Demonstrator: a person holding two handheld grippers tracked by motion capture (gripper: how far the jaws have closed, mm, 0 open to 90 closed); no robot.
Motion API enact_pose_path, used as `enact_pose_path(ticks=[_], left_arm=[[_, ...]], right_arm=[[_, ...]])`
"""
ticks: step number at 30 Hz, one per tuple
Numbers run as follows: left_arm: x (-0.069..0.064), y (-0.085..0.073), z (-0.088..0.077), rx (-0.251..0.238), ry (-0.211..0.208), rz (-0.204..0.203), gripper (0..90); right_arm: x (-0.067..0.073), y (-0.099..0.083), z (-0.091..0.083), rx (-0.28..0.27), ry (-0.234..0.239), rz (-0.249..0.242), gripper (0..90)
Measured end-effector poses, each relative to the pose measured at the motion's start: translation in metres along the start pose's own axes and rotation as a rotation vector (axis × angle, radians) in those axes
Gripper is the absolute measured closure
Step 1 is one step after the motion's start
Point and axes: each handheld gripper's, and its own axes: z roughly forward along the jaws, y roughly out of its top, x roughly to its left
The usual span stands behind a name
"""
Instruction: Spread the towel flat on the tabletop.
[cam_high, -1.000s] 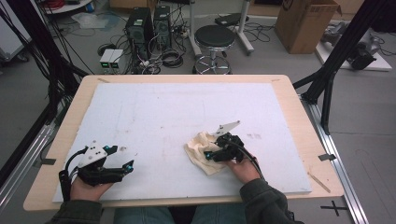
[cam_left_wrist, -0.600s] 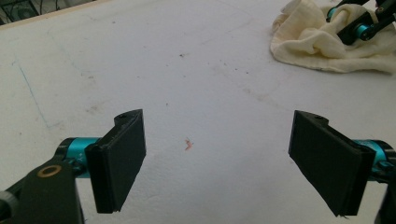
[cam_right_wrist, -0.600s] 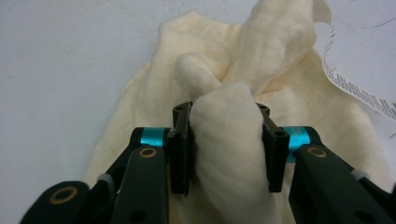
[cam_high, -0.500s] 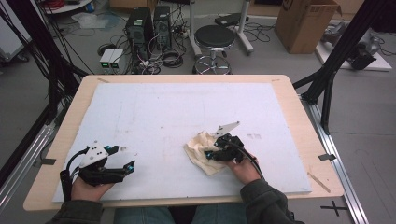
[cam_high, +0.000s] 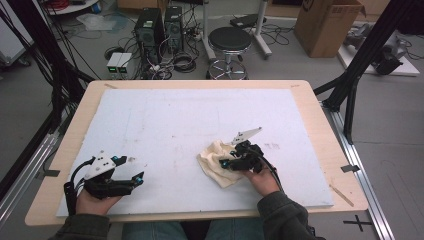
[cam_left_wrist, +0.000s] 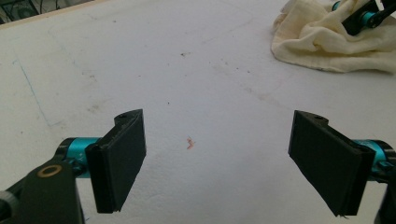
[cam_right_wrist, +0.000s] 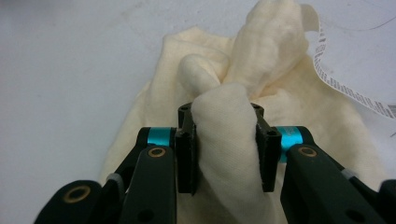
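A crumpled cream cloth (cam_high: 216, 162) lies on the white board near its front middle. My right gripper (cam_high: 231, 162) sits on the cloth's right side. In the right gripper view a thick fold of the cloth (cam_right_wrist: 229, 140) bulges between the two black pads, and the right gripper (cam_right_wrist: 225, 156) is shut on it; its jaws have just been closing on that fold. A white care label (cam_right_wrist: 348, 88) trails from the cloth. My left gripper (cam_high: 141, 176) rests at the front left, well apart from the cloth (cam_left_wrist: 327, 42). The left gripper (cam_left_wrist: 217, 163) stands wide open over bare board.
The white board (cam_high: 175, 115) lies on a wooden table (cam_high: 330, 130). Small stains mark the board (cam_left_wrist: 189, 142). Beyond the far edge are a round stool (cam_high: 230, 40), computer towers (cam_high: 160, 25) with cables, and a cardboard box (cam_high: 327, 25). Black frame posts (cam_high: 355, 75) flank the table.
The right gripper's jaws have closed in on the cloth, bunching a fold between them. Neither hand has shifted, and the left gripper stays open.
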Motion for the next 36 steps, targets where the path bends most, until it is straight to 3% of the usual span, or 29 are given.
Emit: enact_pose_path(ticks=[3,21,36], left_arm=[[0.000,0.000,0.000,-0.004,-0.001,-0.003,19.4],[0.000,0.000,-0.003,-0.006,0.008,-0.001,19.4],[0.000,0.000,-0.002,-0.010,0.005,0.001,19.4]], right_arm=[[0.000,0.003,-0.004,-0.022,0.012,0.017,68.7],[0.012,0.039,-0.023,-0.096,0.031,-0.019,68.7],[0.023,0.074,-0.014,-0.134,0.058,-0.043,68.7]])
